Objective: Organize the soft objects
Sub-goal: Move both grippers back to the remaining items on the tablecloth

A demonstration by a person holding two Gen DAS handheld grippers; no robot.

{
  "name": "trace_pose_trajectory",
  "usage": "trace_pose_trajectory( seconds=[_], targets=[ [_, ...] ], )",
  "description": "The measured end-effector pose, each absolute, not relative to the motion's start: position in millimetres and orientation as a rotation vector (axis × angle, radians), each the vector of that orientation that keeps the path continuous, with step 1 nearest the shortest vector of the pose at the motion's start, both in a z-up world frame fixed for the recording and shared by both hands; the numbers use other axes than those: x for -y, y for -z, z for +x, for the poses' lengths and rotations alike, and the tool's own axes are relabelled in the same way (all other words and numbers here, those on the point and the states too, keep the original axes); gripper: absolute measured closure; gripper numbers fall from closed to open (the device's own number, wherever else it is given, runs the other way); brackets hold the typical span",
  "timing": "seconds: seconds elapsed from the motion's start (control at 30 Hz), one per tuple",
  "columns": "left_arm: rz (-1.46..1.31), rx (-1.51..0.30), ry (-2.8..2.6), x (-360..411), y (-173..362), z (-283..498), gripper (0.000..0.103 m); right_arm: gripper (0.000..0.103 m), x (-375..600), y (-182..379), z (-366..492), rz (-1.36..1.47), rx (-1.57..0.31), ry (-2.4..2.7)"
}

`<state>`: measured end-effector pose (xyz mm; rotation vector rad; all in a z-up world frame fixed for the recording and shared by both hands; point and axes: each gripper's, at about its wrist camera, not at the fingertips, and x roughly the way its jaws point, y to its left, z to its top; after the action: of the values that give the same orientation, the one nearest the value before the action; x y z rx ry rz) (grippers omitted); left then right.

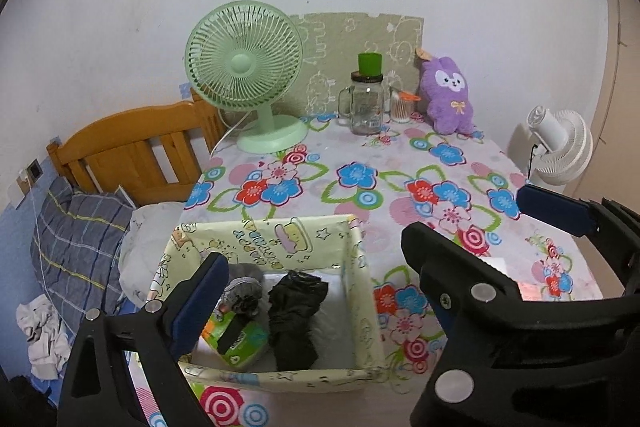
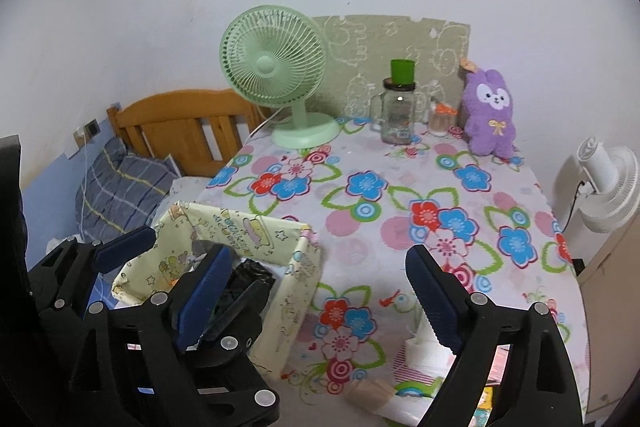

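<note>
Where black cloth lies: bin.

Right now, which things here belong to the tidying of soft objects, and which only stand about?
For the job: fabric box; black cloth, grey fluffy item and green packet inside it; purple plush.

Standing about: green fan, glass jar, small container, white fan.

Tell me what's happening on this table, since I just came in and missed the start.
A person holds two open, empty grippers over the flowered tablecloth. The left gripper hovers above the pale yellow fabric bin, which already holds a black crumpled cloth, a grey fuzzy item and a green packet. The purple plush rabbit sits by the wall.
</note>
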<state>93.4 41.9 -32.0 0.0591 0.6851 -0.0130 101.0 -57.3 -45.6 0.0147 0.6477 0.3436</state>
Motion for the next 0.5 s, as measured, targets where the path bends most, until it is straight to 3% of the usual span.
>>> trace_pose_trajectory(
  seconds=[0.5],
  targets=[
    [0.066, -0.646, 0.084, 2.0, 20.2, 78.6, 0.0, 0.005, 104.1, 34.9, 77.7, 0.032, -0.583, -0.252]
  ],
)
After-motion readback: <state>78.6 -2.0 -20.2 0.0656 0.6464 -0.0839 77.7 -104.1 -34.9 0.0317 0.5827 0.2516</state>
